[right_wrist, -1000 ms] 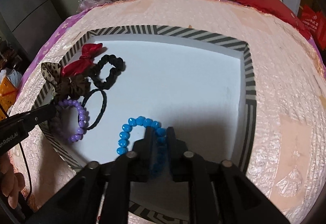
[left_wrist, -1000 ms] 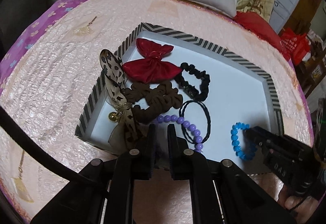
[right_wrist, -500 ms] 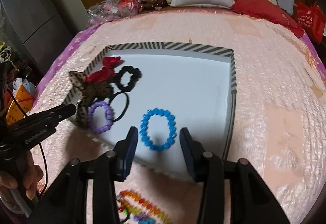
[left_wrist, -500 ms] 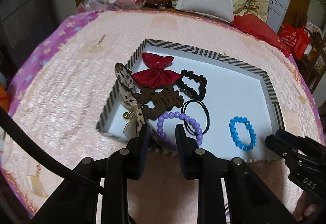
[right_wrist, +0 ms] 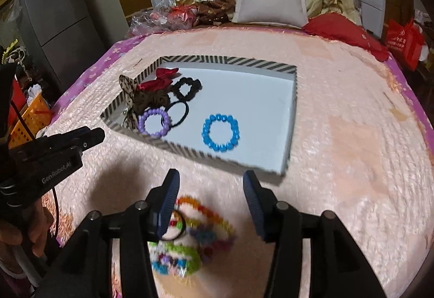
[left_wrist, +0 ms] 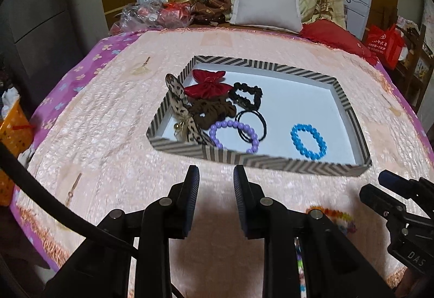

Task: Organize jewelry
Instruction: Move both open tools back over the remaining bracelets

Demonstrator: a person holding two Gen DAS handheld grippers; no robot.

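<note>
The striped tray (left_wrist: 271,162) lies on the pink bedspread. Inside it are a red bow (left_wrist: 207,86), a leopard ribbon (left_wrist: 177,93), a brown scrunchie (left_wrist: 214,110), a black scrunchie (left_wrist: 245,95), a black hair tie (left_wrist: 261,119), a purple bead bracelet (left_wrist: 233,124) and a blue bead bracelet (right_wrist: 206,132). My left gripper (left_wrist: 216,171) hangs open and empty over the bedspread, just short of the tray's near rim. My right gripper (right_wrist: 211,177) is opening with nothing between its fingers. It hovers above a blurred pile of colourful bead bracelets (right_wrist: 195,235) in front of the tray.
A grey pillow (left_wrist: 265,9), a red cushion (left_wrist: 333,36) and plastic bags (left_wrist: 152,15) line the bed's far edge. An orange basket (left_wrist: 13,135) stands off the left side. A hand (right_wrist: 24,232) holds the left gripper, and a black cable (left_wrist: 54,208) trails from it.
Both grippers have backed up and out of the tray toward the near bed. Their jaws have widened, leaving the purple and blue bracelets lying in the tray. The colourful pile has come into view.
</note>
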